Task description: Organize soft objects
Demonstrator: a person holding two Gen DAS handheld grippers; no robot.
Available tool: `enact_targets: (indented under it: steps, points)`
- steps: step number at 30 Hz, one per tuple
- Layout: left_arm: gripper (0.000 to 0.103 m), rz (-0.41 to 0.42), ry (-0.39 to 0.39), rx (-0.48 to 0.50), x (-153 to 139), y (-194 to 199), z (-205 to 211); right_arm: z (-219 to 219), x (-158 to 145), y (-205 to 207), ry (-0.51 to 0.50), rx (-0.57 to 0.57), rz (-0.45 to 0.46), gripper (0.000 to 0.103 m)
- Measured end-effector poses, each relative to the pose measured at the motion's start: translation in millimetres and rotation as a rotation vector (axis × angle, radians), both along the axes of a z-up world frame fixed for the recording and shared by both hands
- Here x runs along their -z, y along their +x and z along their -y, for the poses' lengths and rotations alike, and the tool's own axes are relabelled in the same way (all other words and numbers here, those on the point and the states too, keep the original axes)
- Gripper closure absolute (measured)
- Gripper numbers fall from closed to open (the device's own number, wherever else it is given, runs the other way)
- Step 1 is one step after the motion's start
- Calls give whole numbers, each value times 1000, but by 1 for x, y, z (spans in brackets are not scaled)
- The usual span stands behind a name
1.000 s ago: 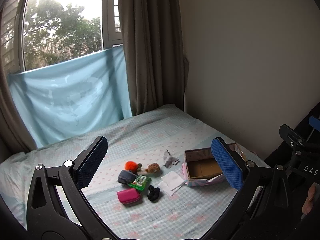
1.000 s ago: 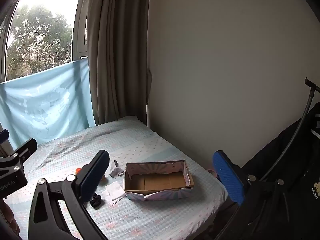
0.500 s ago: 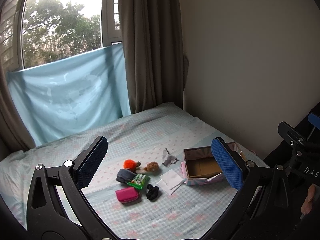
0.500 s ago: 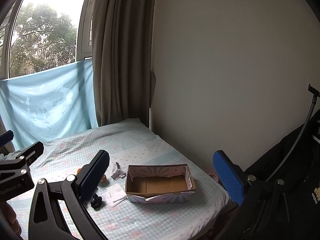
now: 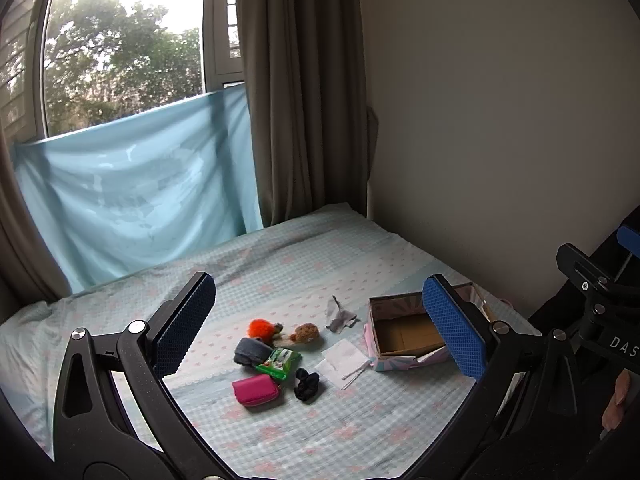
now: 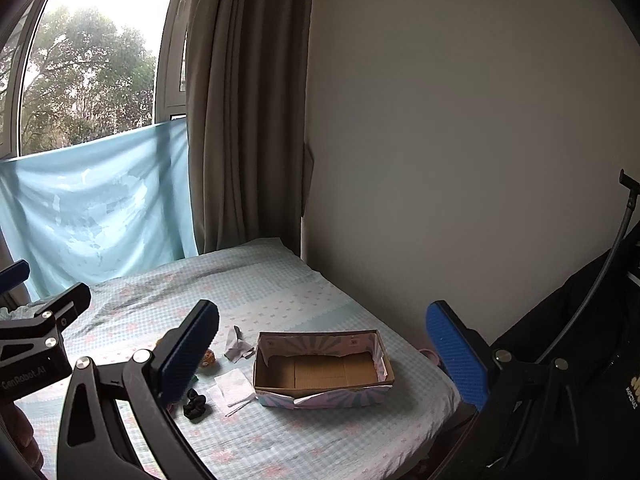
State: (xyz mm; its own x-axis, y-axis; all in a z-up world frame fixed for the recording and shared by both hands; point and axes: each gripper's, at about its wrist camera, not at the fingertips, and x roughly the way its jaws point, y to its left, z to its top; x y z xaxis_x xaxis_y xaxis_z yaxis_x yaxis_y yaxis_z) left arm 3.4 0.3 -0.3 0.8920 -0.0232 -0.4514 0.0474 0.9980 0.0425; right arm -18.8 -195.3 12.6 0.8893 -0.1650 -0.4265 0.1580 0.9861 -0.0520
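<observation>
On the bed you have a small cluster of soft things beside an open box (image 5: 404, 334). The box is cardboard inside, with a pale pink and blue pattern outside; it sits upright and holds nothing you can see. Left of it lies a flat white tissue (image 5: 340, 358) with two thin sticks across its edge. Behind the tissue sits a crumpled grey cloth (image 5: 339, 315). Further left are a fluffy orange toy (image 5: 260, 328) and a brown plush (image 5: 306, 333), close together. Just in front of them rest a rolled grey sock (image 5: 250, 351) and a green packet (image 5: 279, 362), touching. Nearest you lie a pink pouch (image 5: 256, 390) and a black scrunchie (image 5: 307, 384).
</observation>
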Motion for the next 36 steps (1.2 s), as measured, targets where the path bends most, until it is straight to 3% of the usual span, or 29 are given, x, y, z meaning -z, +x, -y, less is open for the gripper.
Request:
enact_targets:
  steps: [36]
  points:
    - [0,-22,-6,-8,5,9,-7,-2,1,4,11,0,-1,0]
